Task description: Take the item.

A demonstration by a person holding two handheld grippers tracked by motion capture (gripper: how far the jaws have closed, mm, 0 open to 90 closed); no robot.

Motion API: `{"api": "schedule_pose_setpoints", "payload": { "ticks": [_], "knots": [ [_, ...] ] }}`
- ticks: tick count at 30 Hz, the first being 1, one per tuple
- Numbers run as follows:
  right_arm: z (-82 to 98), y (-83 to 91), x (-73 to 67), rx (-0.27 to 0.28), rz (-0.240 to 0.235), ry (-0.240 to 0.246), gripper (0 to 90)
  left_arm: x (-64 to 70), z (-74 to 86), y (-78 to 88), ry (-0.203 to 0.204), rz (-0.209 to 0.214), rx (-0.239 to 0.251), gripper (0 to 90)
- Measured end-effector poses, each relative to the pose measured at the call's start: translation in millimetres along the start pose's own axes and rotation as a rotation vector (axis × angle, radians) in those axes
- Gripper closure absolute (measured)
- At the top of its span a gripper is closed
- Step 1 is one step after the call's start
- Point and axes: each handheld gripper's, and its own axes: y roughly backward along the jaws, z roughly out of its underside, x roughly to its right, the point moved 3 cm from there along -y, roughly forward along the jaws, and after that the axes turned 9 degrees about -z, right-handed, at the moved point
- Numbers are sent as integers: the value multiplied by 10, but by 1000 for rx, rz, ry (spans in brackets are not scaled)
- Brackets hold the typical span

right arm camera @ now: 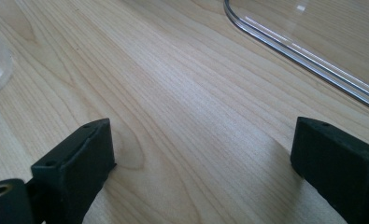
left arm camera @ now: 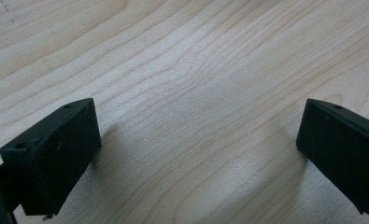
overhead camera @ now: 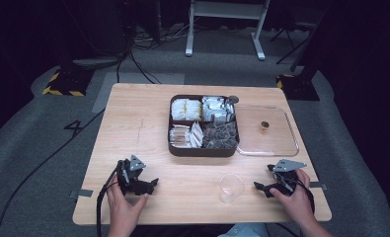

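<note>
My left gripper (overhead camera: 144, 189) rests low over the wooden table (overhead camera: 138, 128) near its front-left corner, jaws spread wide with only bare wood grain between them, as the left gripper view shows. My left hand (overhead camera: 123, 207) grips it from the front edge. My right gripper (overhead camera: 265, 188) sits near the front-right corner, its jaws likewise parted and holding nothing, my right hand (overhead camera: 292, 197) behind it. Between the two grippers, close to the front edge and nearer my right one, a clear plastic cup (overhead camera: 231, 187) stands upright; its rim shows at the left edge of the right gripper view. Beyond it, toward the middle of the table, a dark four-compartment tray (overhead camera: 203, 151) holds packets: yellowish and silver ones in the far compartments, white and dark ones in the near pair. Touching the tray's right side lies a clear lid (overhead camera: 291, 143) with a small brown knob (overhead camera: 264, 127), reaching toward the right edge.
</note>
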Motion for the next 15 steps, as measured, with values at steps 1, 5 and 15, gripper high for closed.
{"api": "schedule_pose_setpoints", "payload": {
  "ticks": [1,5,15],
  "knots": [
    [1,0,-1,1,-1,1,64,0,0,0,0,0,0,1],
    [1,0,-1,0,-2,0,63,0,0,0,0,0,0,1],
    [14,15,-25,7,4,-2,87,12,-12,3,43,-29,10,37]
  ]
}}
